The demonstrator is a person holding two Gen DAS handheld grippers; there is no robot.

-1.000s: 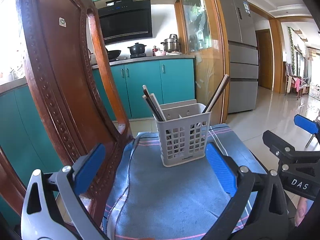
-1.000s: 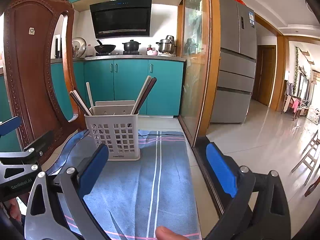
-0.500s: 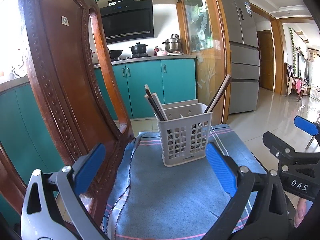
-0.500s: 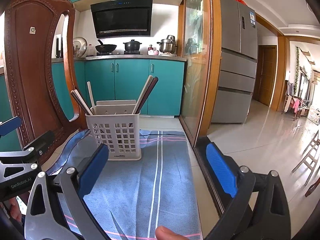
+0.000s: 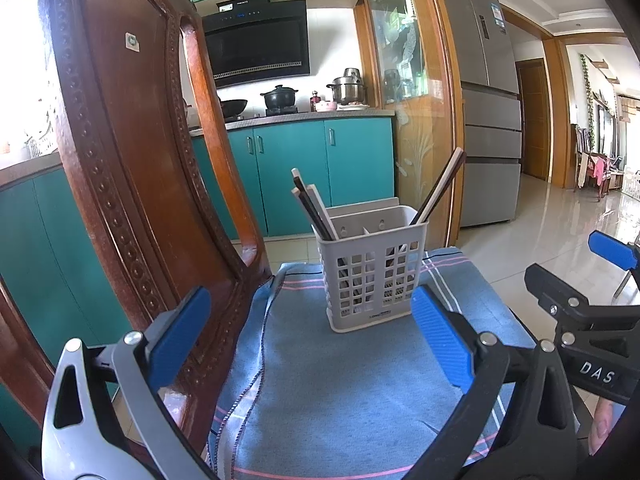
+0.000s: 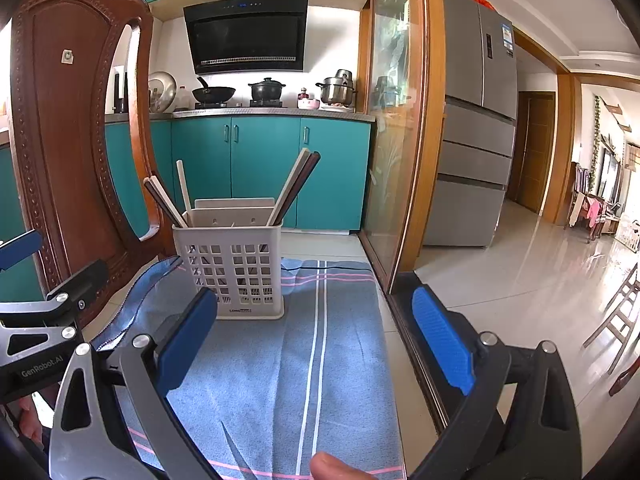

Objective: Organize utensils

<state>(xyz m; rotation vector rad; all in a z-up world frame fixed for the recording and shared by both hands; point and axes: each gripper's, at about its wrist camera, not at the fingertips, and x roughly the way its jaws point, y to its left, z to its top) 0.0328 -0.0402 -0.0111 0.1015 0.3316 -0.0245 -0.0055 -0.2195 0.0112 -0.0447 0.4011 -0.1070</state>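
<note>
Two grippers, left (image 5: 308, 332) "DAS"-neighboured, right (image 6: 316, 332), both spread, empty | chopstick basket (image 6: 230, 268) on blue cloth (image 6: 280, 380) | "GenRobot.AI" legible.

Bare cloth (image 5: 360, 392) before the basket (image 5: 374, 268) — chair back (image 5: 132, 184) crowds left.

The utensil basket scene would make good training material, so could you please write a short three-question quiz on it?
1. True or false: the utensil basket stands on the blue cloth.
2. Which gripper holds a utensil? A) left gripper B) right gripper C) neither
3. Fill in: the chopsticks stand ____ the basket.

Key: 1 true; 2 C, both are open and empty; 3 inside, leaning against its rim.
</note>
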